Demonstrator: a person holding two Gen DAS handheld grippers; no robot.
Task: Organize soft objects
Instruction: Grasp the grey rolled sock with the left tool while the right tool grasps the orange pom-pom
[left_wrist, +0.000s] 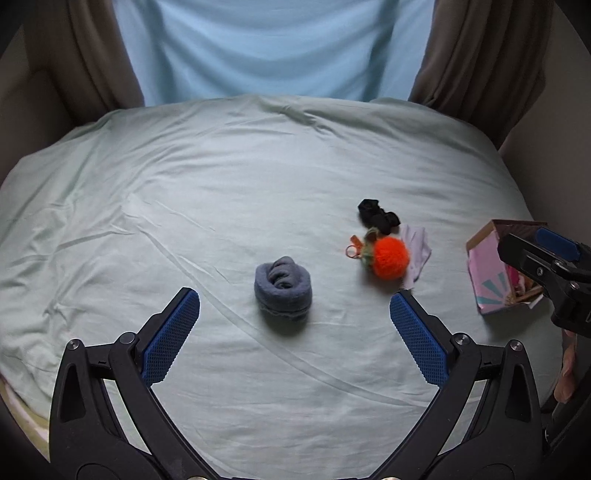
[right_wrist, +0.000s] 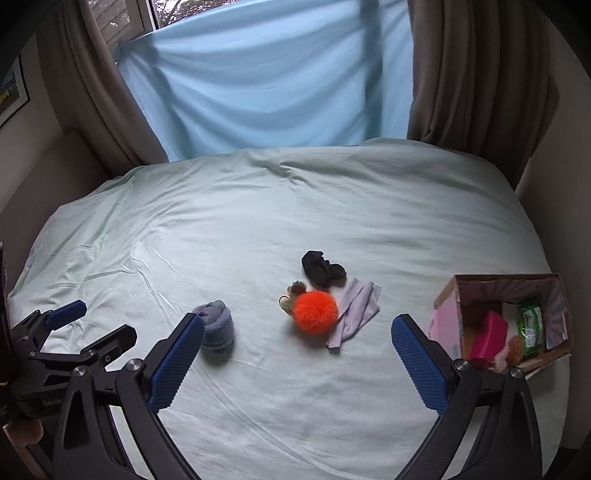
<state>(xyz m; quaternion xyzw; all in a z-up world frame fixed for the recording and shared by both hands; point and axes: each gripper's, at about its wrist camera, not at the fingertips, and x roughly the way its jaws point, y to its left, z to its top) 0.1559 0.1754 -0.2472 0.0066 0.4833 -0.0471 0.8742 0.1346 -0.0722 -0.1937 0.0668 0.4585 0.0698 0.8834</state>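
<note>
Above the pale green bedsheet (left_wrist: 258, 177), the left gripper (left_wrist: 294, 308) hangs with its blue-padded fingers (left_wrist: 171, 334) spread wide and nothing between them; the rolled grey-blue sock (left_wrist: 283, 287) sits on the sheet at 12 o'clock just beyond the fingertips, untouched. The right gripper (right_wrist: 297, 334) is likewise wide open and empty, hovering over the sheet with the sock roll (right_wrist: 218, 325) just beside its left finger at about 10 o'clock. Farther out from the right gripper, near 12 o'clock, lies the orange pom-pom (right_wrist: 316, 312) with a small brown charm (right_wrist: 293, 291) touching its far-left side. A lilac cloth (right_wrist: 356, 310) lies partly under the pom-pom at 1 o'clock, and a crumpled black sock (right_wrist: 322, 271) rests just behind both. At 3 o'clock stands an open cardboard box (right_wrist: 447, 317) holding a pink container (right_wrist: 487, 334) and a green packet (right_wrist: 530, 325). Beyond the bed hang a light blue sheet (right_wrist: 273, 81) and brown curtains (right_wrist: 476, 74).
</note>
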